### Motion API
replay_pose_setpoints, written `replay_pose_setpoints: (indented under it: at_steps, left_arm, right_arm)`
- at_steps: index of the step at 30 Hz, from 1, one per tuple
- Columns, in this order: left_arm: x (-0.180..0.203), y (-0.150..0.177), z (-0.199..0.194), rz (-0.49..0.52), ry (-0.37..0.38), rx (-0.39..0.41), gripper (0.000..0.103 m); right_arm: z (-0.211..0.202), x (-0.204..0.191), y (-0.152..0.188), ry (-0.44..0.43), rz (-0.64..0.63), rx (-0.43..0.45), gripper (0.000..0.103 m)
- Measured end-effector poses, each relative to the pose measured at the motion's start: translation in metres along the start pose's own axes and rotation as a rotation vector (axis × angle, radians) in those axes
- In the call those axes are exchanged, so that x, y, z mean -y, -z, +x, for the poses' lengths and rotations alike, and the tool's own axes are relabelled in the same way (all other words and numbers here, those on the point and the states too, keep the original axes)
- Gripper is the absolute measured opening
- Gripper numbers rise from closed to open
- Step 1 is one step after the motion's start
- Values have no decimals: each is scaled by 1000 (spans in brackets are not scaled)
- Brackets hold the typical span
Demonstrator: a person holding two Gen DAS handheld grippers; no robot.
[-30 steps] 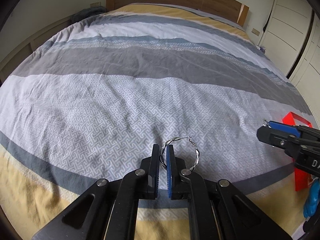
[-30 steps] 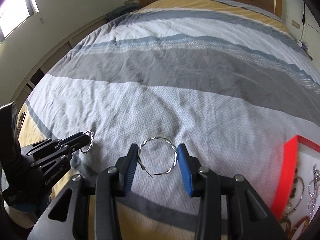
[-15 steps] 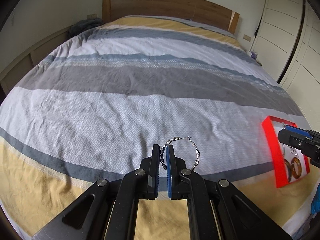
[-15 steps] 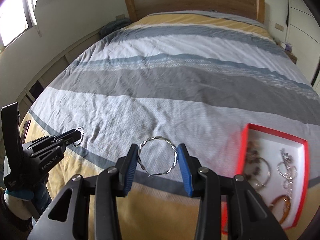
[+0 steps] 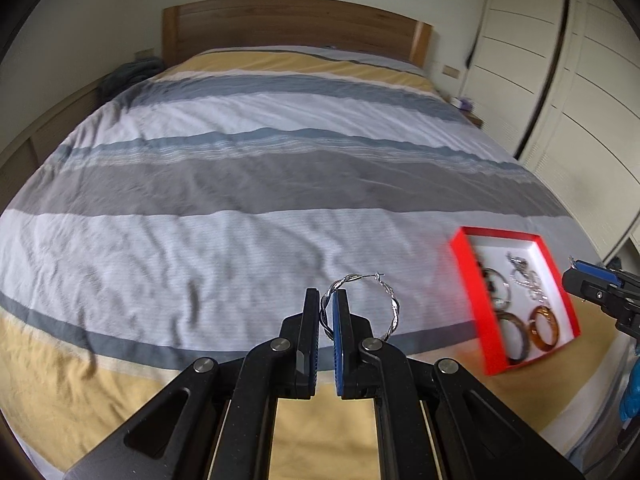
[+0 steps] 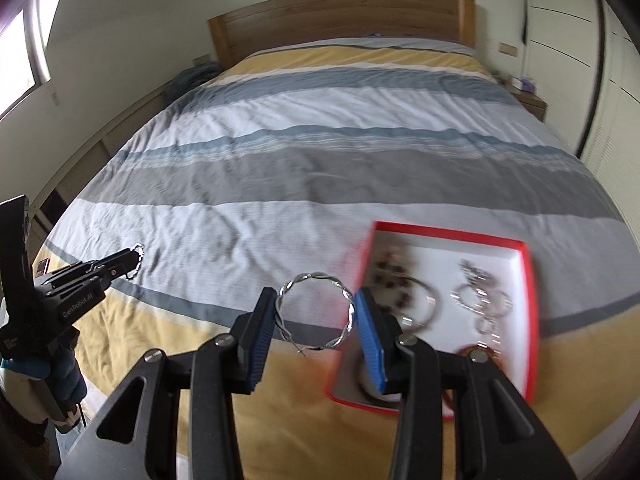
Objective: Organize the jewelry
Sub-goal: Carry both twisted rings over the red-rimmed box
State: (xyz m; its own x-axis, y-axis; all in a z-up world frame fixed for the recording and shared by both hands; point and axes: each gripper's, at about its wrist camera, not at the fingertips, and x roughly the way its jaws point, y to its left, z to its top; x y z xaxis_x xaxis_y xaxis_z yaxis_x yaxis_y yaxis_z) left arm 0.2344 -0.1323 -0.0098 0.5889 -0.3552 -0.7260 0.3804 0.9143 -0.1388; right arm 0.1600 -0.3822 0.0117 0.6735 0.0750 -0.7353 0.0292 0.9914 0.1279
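My left gripper (image 5: pixel 328 300) is shut on the rim of a twisted silver hoop earring (image 5: pixel 390 308), held above the bed. It also shows in the right wrist view (image 6: pixel 134 258). My right gripper (image 6: pixel 314 304) is shut on a second twisted silver hoop earring (image 6: pixel 316 278), clamped across its width, just left of the red jewelry box (image 6: pixel 524 264). In the left wrist view the red box (image 5: pixel 468 280) lies at the right, and the right gripper (image 5: pixel 576 268) shows beyond it. The box holds several bracelets and rings, such as an amber ring (image 5: pixel 542 322).
The striped bedspread (image 5: pixel 240 184) covers the whole bed. A wooden headboard (image 5: pixel 296 24) stands at the far end. White wardrobe doors (image 5: pixel 560 80) run along the right. A nightstand (image 6: pixel 528 98) sits by the headboard.
Both grippers have risen and drawn back, each still holding its hoop. The red box has come into fuller view, and the right gripper is now near its left edge.
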Motion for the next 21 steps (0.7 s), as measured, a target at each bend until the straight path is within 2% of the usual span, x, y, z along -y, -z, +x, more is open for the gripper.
replay_pose_setpoints:
  at_steps: [7, 12, 21]
  left_arm:
    - [63, 1, 16, 81, 83, -28, 6]
    - [113, 5, 32, 164, 141, -60, 6]
    - [184, 28, 76, 287, 200, -161, 6]
  right_arm:
    - [-9, 67, 22, 66, 85, -10, 38]
    - [0, 107, 37, 93, 134, -41, 38]
    - [37, 129, 68, 54, 139, -139, 38]
